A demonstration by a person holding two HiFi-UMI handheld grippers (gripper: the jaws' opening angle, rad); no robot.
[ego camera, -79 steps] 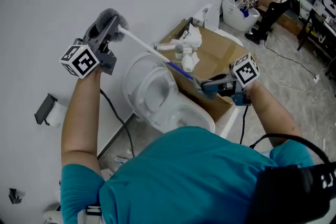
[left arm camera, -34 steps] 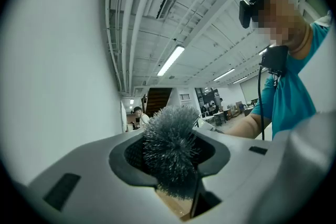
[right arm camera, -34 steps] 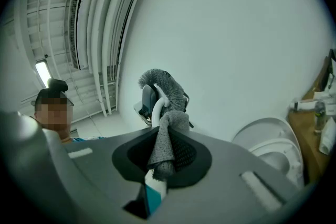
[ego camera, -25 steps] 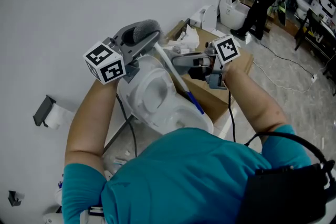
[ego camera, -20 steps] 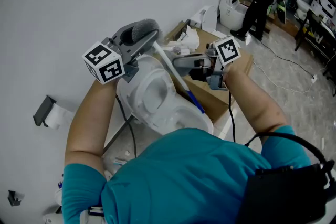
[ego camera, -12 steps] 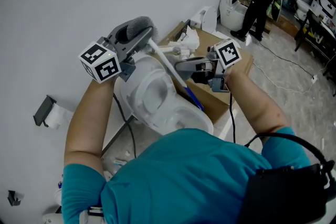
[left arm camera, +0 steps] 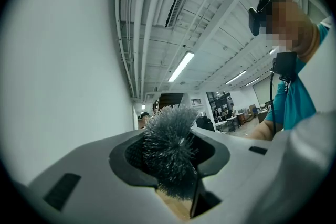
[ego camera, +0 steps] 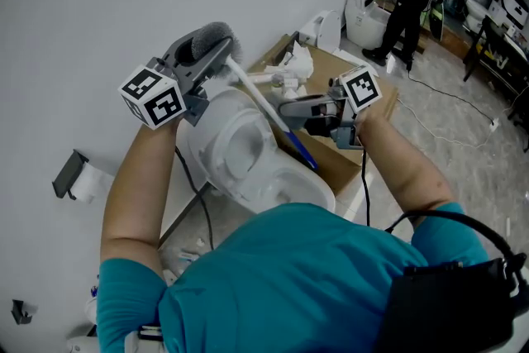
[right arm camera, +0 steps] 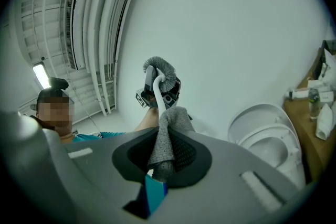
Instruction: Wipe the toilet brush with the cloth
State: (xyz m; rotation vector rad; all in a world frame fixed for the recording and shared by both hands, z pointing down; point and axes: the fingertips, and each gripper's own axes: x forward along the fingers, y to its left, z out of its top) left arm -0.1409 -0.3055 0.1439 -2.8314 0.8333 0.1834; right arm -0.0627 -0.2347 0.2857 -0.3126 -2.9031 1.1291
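Wall-side toilet [ego camera: 216, 165]. Toilet brush [ego camera: 252, 93], judged light and stiff, clamped at bristles by left hand-held gripper [ego camera: 211, 45]; limp cloth [right arm camera: 167, 139] clamped by right hand-held gripper [ego camera: 288, 107].

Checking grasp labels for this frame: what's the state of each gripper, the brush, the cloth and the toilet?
left gripper: shut on the toilet brush's bristle head.
right gripper: shut on the cloth.
toilet brush: held in the air over the toilet, spanning both grippers.
cloth: bunched around the brush handle.
toilet: lid up.
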